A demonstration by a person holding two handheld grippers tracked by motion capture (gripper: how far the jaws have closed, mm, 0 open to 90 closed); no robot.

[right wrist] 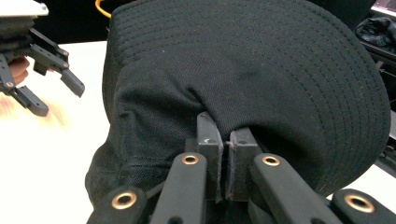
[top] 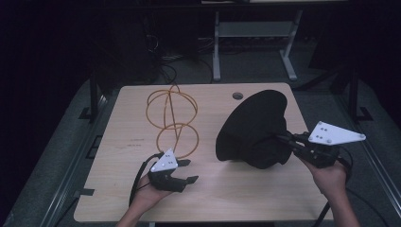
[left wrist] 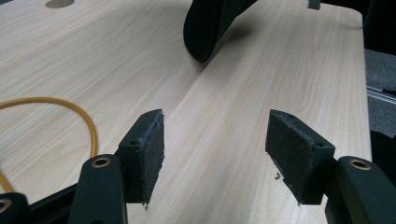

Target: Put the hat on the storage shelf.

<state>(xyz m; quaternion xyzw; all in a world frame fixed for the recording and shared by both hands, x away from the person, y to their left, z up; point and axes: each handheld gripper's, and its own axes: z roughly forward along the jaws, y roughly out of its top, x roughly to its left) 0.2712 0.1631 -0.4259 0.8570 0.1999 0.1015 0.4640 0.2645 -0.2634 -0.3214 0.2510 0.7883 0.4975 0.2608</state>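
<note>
A black brimmed hat [top: 253, 125] hangs tilted over the right half of the wooden table [top: 127, 142], its lower edge near the tabletop. My right gripper [top: 280, 137] reaches in from the right and is shut on a fold of the hat's fabric [right wrist: 261, 60], its pads [right wrist: 210, 144] pinched together on the cloth. My left gripper [top: 189, 170] rests low at the front left, open, with only bare table between its pads [left wrist: 152, 140]. The hat's brim [left wrist: 205, 28] shows ahead of it. An orange wire frame [top: 172, 118] of loops stands left of the hat.
A round cable hole [top: 238, 95] sits near the table's far edge. Beyond the table stand grey metal legs [top: 216, 47] and dark floor cables. The left gripper [right wrist: 51, 70] appears beyond the hat in the right gripper view. A wire loop [left wrist: 70, 105] lies left of the left jaws.
</note>
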